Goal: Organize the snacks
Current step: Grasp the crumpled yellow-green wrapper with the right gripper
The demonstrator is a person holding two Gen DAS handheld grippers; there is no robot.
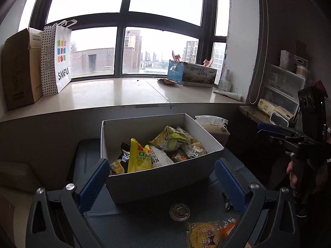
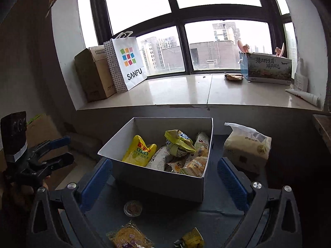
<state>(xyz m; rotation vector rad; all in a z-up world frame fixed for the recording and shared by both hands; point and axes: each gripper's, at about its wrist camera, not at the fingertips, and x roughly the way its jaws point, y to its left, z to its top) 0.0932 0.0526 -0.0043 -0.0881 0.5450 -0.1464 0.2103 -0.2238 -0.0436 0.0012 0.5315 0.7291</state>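
Snack box (image 1: 163, 180) sits upright, long axis toward window (image 1: 124, 31).

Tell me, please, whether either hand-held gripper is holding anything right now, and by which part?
Nothing is held. The left hand-held gripper and right hand-held gripper are both open, with only the white snack box in front of them.

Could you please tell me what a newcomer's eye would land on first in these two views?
Most striking is the open white box at centre, on a dark surface and heaped with snack packets, a bright yellow packet standing out near its front left. Behind it, on the pale windowsill, a white SANFU shopping bag stands at the left. Both grippers, left gripper and right gripper, are open and empty.
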